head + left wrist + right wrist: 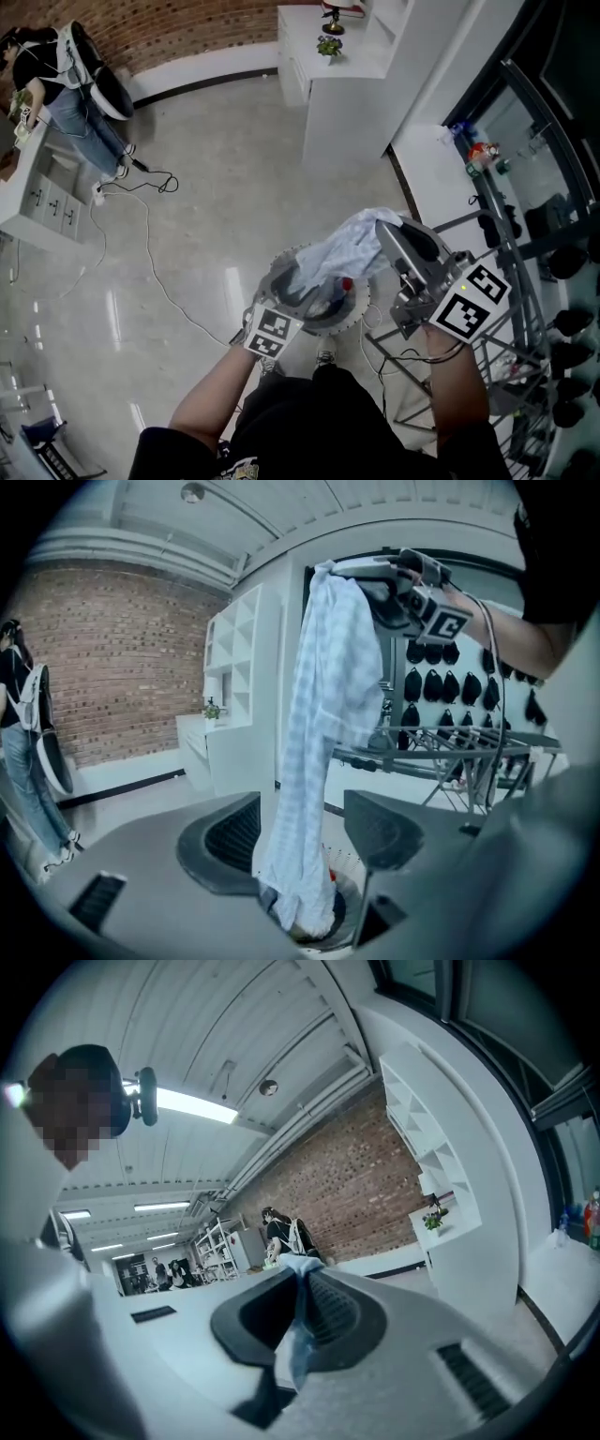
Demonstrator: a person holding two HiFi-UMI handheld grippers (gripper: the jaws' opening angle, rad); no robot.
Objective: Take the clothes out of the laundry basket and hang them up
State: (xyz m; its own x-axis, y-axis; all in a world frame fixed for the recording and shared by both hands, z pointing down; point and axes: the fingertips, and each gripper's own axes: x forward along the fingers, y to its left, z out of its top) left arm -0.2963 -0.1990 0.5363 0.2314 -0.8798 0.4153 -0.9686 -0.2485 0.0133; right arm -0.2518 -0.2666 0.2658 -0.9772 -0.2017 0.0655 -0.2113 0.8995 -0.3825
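My left hand-held gripper [302,832] is released, its jaws wide apart on either side of a pale checked garment [323,696] that hangs between them unpinched. The garment's lower end trails into the round laundry basket [359,309] on the floor at my twelve o'clock. My right hand-held gripper [298,1283] is clenched on the garment's top edge, holding it high. A drying rack [450,742] stands at three o'clock.

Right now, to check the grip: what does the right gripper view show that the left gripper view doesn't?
Only the right gripper view: the right tool shut on a fold of the checked garment. Only the left gripper view: the garment hanging full length into the basket, the drying rack, the left tool open around it. Both: brick wall, white shelving.
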